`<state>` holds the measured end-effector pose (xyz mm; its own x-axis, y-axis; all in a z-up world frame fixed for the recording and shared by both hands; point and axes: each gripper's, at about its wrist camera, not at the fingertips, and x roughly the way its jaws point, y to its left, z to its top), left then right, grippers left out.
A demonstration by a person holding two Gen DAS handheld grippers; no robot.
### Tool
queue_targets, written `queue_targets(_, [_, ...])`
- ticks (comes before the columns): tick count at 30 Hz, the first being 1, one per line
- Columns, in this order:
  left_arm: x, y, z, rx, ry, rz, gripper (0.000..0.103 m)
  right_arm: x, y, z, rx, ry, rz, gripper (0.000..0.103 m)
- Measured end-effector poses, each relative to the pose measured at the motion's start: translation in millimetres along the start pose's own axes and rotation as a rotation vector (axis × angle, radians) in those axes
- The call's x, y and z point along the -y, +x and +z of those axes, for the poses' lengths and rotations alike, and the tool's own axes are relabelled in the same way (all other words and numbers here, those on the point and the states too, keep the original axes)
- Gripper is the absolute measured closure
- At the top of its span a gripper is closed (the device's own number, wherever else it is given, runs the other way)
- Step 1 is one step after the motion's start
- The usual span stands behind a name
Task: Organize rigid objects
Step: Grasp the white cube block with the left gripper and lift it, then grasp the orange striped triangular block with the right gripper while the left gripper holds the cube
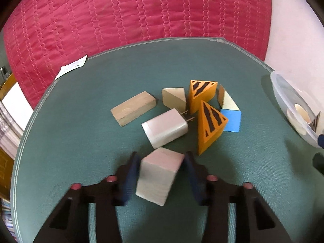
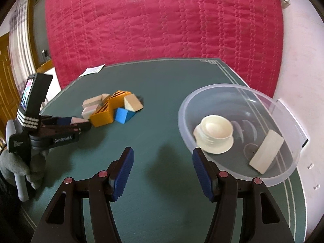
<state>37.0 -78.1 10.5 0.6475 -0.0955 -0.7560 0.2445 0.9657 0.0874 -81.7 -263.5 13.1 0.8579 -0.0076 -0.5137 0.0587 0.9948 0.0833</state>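
My left gripper is shut on a pale wooden cube just above the green table. Beyond it lie a white charger plug, a flat wooden block, a pale wedge, two orange black-striped wedges and a blue wedge. My right gripper is open and empty over the table, left of a clear plastic bowl. The bowl holds a cream cup-shaped piece and a pale flat block. The left gripper shows at the left of the right wrist view.
A red quilted bed cover lies behind the table. A white paper slip sits at the table's far left edge. The bowl's rim shows at the right of the left wrist view. A white wall is on the right.
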Motion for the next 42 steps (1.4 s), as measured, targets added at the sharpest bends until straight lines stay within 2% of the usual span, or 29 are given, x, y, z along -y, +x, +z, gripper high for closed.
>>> queue_targets(7, [-6.0,-6.8,-7.0,-0.002,-0.027,0.003,0.069,-11.3,6.2,-5.5,-0.036,-0.032,0.046,0.042])
queue_targets(12, [-13.1,-13.5,-14.5,-0.004,-0.036,0.015,0.069,-17.8,11.3,-6.5,-0.066,-0.029,0.079,0.042])
queue_targets(16, [-19.3,-18.6,-17.8,-0.001,-0.052,0.023,0.07,-25.8,17.4,-2.0,-0.102,-0.012,0.139,0.042])
queue_targets(19, [-27.3,-23.9,-18.7,0.013,-0.075,0.03,0.07,-37.8,25.9,6.1,-0.132,-0.019,0.181,0.042])
queue_targets(26, [-47.1,-32.3,-20.2,0.044,-0.129,0.031,0.069,-71.7,50.4,34.0,-0.14,-0.1,0.205,0.042])
queue_targets(31, [-59.3,-31.1,-23.9,0.044,-0.168,0.046,0.069,-83.1,79.0,57.7,-0.154,-0.049,0.261,0.042])
queue_targets(36, [-63.3,-28.5,-27.0,0.041,-0.196,0.062,0.07,-100.0,102.9,67.3,-0.168,-0.044,0.273,0.042])
queue_targets(42, [-65.3,-30.1,-28.2,0.047,-0.209,0.059,0.069,-112.2,119.7,65.8,-0.174,-0.057,0.208,0.057])
